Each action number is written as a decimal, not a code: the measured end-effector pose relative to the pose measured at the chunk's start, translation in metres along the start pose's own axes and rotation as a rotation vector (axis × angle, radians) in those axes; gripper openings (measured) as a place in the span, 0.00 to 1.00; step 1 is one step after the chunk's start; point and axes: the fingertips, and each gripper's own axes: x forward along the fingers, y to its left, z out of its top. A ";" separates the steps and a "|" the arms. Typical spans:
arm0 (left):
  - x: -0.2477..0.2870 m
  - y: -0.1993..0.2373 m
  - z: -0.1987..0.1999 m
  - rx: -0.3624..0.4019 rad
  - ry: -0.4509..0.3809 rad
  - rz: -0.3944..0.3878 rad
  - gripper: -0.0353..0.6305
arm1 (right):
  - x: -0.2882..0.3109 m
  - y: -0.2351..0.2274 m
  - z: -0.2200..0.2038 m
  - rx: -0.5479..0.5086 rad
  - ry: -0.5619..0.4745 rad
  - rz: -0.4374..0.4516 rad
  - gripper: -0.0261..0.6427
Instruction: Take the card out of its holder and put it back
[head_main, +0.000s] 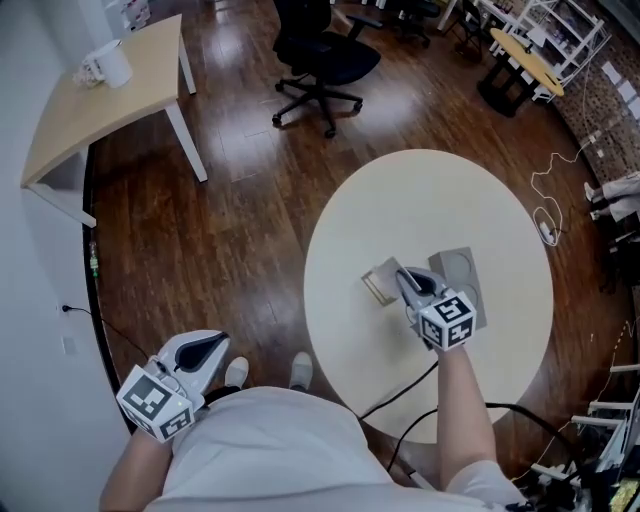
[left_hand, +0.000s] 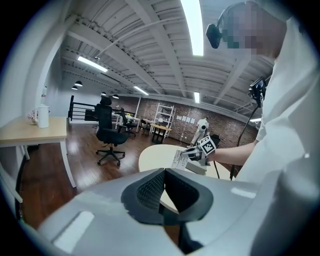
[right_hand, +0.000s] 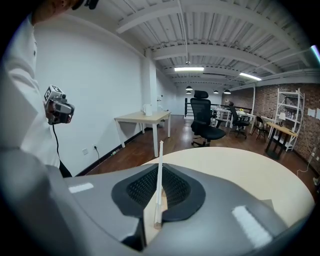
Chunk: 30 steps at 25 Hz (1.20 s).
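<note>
Over the round cream table, my right gripper is shut on the card, a pale card held just left of the grey holder. In the right gripper view the card stands edge-on, pinched between the dark pads. From the left gripper view the card shows flat, sticking out of the right gripper, above the holder. My left gripper hangs off the table by my left hip. Its pads meet with nothing between them.
A black office chair stands beyond the table on the wooden floor. A light wooden desk with a white mug is at the far left. Black cables run over the table's near edge. A white cable lies at the right.
</note>
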 end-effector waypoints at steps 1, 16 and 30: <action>0.001 -0.001 0.000 -0.001 0.000 0.004 0.06 | 0.001 -0.001 -0.001 0.003 0.000 0.005 0.07; 0.017 -0.006 0.006 0.006 0.014 0.011 0.06 | 0.003 -0.008 -0.001 -0.002 0.010 0.044 0.07; 0.019 -0.007 0.005 0.003 0.026 0.028 0.06 | 0.019 -0.005 -0.026 -0.001 0.031 0.093 0.07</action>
